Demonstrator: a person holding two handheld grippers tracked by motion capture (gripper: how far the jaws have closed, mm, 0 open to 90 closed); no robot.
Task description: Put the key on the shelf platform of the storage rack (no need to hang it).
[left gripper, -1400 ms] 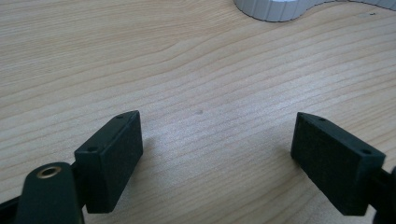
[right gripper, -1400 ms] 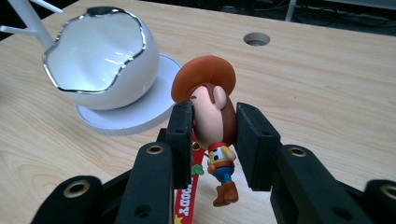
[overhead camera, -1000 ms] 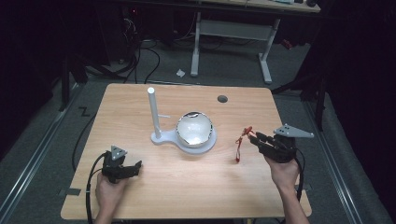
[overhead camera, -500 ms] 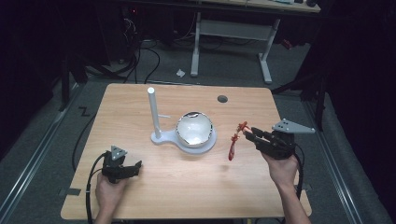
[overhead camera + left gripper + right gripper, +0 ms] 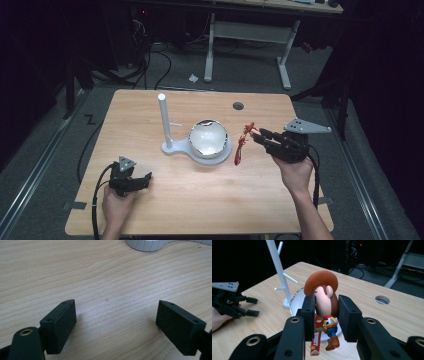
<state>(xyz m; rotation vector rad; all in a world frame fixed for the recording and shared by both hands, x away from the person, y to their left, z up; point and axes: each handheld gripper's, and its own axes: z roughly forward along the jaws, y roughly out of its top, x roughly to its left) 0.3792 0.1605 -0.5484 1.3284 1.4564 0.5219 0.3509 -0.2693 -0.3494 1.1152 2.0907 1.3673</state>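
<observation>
From the high view, the right gripper (image 5: 256, 134) is held above the wooden table (image 5: 200, 200) just right of the shiny bowl (image 5: 208, 139), with a red-strapped cowboy figure keychain (image 5: 242, 145) dangling from its jaw tips, clear of the tabletop. The bowl sits on a white stand base whose upright post (image 5: 164, 121) rises to its left. The left gripper (image 5: 142, 180) rests low near the table's front left corner, well apart from the stand (its cable trails off the edge).

In the left gripper view, the two black jaws stand spread wide over bare wood grain, nothing between them; the curved edge of the white stand base (image 5: 147, 245) shows at the top.

In the right gripper view, the jaws pinch the cowboy figure (image 5: 324, 302) by its head, the brown hat above the pads, the small body and red strap (image 5: 315, 340) hanging below. Behind it are the bowl's rim (image 5: 295, 300) and the white post (image 5: 277, 265) with its side pegs; the left gripper (image 5: 252, 307) shows farther off at the left.
</observation>
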